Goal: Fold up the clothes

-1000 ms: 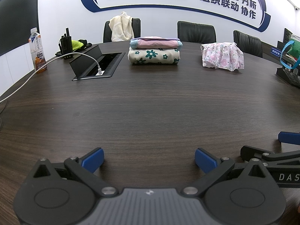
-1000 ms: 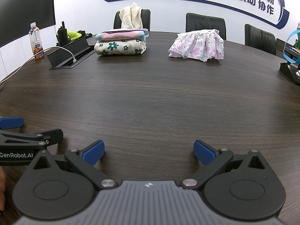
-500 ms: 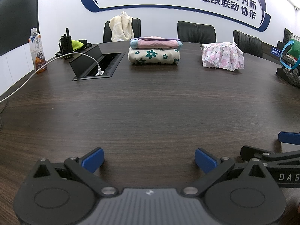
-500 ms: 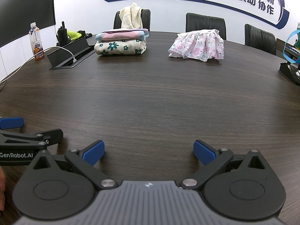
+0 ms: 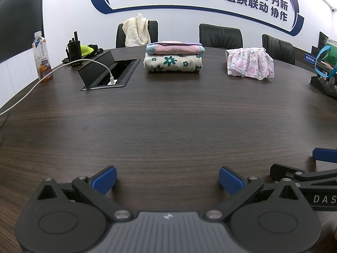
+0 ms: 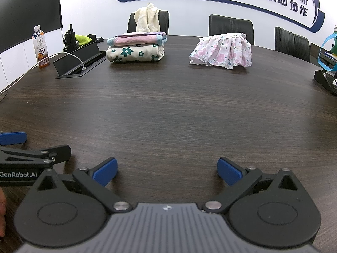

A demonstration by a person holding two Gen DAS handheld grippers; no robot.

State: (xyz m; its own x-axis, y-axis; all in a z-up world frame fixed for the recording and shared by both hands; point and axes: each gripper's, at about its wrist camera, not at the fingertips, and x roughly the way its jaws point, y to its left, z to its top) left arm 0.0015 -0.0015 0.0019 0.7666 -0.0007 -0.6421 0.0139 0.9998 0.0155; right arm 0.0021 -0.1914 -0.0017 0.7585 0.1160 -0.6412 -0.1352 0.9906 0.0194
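Both tongs rested low over the near edge of the dark wood-grain counter (image 5: 168,116), side by side and empty. The left tongs (image 5: 167,179) stood spread wide, blue pads well apart with bare counter between them. The right tongs (image 6: 167,169) were spread just as wide and pinched nothing. Each showed at the edge of the other's view.

The clothes lay well away across the counter. A folded stack sat near the far side: a pink garment with pale blue trim (image 5: 174,48) on top of a cream garment printed with teal flowers (image 5: 172,63). To its right, apart from the stack, a pink floral dress (image 6: 223,50) lay in a loose, unfolded heap. A cream cloth (image 5: 137,29) hung over the back of a black chair (image 5: 152,31) behind the stack.

Left of the stack, a cable box (image 5: 109,73) stood open in the counter with a white cable (image 5: 31,88) plugged into it and trailing off toward the left edge. Further left stood a bottled tea drink (image 5: 42,59), upright, and a black handheld radio (image 5: 73,48) beside something yellow-green.
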